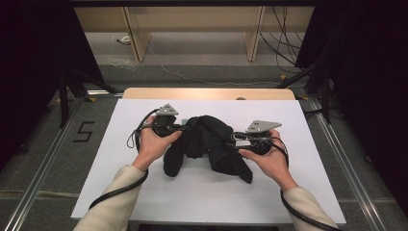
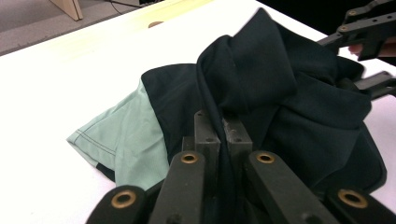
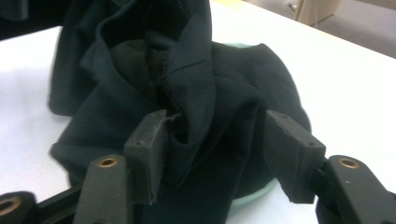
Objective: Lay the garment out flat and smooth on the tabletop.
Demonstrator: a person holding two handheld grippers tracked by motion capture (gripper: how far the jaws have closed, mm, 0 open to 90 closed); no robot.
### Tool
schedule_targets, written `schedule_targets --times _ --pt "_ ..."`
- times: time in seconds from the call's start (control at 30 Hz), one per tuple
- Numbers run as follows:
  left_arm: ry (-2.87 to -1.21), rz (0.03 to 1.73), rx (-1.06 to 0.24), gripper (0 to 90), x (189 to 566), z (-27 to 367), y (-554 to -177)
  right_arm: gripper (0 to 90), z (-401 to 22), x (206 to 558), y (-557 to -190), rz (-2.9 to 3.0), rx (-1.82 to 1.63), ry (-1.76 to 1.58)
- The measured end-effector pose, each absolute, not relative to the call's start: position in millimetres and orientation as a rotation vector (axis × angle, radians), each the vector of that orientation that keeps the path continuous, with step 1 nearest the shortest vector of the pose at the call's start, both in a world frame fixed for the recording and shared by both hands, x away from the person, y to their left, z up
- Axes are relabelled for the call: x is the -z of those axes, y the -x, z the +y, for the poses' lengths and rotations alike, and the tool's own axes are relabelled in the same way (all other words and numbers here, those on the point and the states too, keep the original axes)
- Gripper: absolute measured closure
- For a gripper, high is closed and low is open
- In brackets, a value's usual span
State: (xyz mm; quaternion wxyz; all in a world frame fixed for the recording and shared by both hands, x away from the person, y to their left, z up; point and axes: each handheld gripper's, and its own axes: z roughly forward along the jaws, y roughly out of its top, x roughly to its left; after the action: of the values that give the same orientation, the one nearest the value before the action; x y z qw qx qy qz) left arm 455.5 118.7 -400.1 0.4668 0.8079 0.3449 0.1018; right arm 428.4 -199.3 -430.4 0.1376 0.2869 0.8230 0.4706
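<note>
A crumpled black garment (image 1: 207, 144) lies in the middle of the white table top (image 1: 144, 192), between my two grippers. In the left gripper view a pale green inner panel (image 2: 126, 135) shows at the side of the garment (image 2: 280, 93). My left gripper (image 2: 223, 135) is shut on a raised fold of black cloth; from above it (image 1: 185, 127) sits at the garment's left edge. My right gripper (image 3: 217, 144) stands open at the garment's right side (image 1: 233, 137), jaws apart, with bunched cloth (image 3: 187, 93) lying loose between them. The right gripper (image 2: 345, 63) also appears far off in the left gripper view.
A wooden strip (image 1: 207, 93) borders the table's far edge. Beyond it are wooden legs (image 1: 137, 38) and loose cables (image 1: 284, 48) on the floor. Black stands (image 1: 65, 86) flank the table, and metal rails (image 1: 43, 168) run along both sides.
</note>
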Motion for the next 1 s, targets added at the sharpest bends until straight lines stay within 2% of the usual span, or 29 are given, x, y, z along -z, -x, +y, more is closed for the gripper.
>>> schedule_targets --times 0.23,0.43,0.57,0.7,0.77,0.83,1.0 --pt "-1.979 0.851 -0.256 87.1 400 119 -456 35.7 -204 421 -418 2.357 -1.455 -0.791" --pt "-1.977 0.851 -0.258 87.1 399 119 -455 35.8 -199 425 -410 2.39 -1.39 -0.759" --pt "-1.978 0.845 -0.254 87.1 399 119 -454 42.5 -193 435 -411 2.376 -1.345 -0.784" --pt "-1.985 0.825 -0.241 87.0 401 124 -454 72.6 -190 448 -418 2.379 -1.318 -0.843" --pt "-1.992 0.809 -0.24 86.9 404 127 -453 82.7 -192 446 -417 2.365 -1.338 -0.844" --pt "-1.998 0.794 -0.246 86.9 405 130 -451 85.7 -197 439 -416 2.326 -1.371 -0.842" --pt "-1.979 0.787 -0.244 86.9 404 134 -447 86.6 -209 424 -413 2.254 -1.43 -0.828"
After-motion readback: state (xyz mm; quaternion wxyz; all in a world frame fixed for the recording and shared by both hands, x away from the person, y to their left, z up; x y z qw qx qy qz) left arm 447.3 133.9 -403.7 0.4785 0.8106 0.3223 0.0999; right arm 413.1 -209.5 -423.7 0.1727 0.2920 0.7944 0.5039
